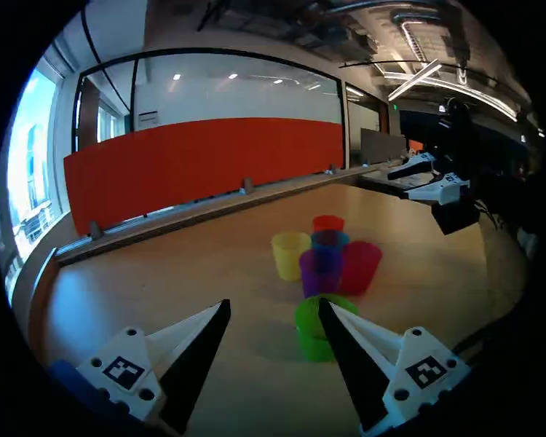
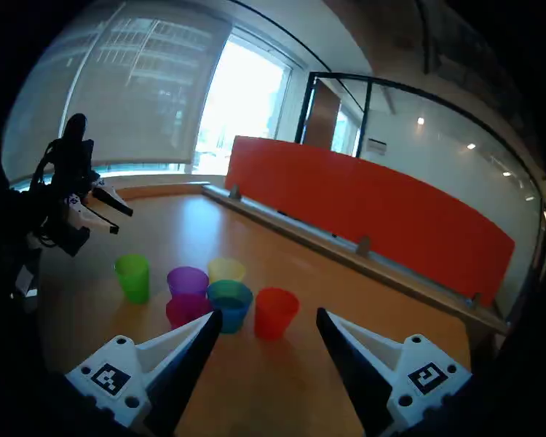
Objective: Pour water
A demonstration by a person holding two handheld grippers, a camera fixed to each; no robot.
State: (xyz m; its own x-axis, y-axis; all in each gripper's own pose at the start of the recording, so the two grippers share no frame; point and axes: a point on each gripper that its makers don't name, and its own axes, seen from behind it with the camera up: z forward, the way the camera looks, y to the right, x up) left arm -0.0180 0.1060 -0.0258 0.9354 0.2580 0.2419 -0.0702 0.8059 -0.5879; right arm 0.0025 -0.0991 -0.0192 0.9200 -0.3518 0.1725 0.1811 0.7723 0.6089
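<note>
Several coloured plastic cups stand bunched on a wooden table (image 1: 200,284). In the left gripper view the green cup (image 1: 313,328) is nearest, partly behind my right fingertip; behind it stand the purple (image 1: 320,271), magenta (image 1: 360,266), yellow (image 1: 290,253), blue (image 1: 330,240) and red (image 1: 328,223) cups. My left gripper (image 1: 273,309) is open and empty above the table. In the right gripper view my right gripper (image 2: 268,317) is open and empty, with the red cup (image 2: 275,312) and blue cup (image 2: 230,304) just beyond its tips. The green cup (image 2: 133,277) stands apart at the left.
An orange divider panel (image 1: 207,164) runs along the table's far edge, with a glass wall behind it. Bright windows (image 2: 236,109) lie beyond the table. The other gripper (image 1: 437,191) and the hand holding it appear at the right in the left gripper view.
</note>
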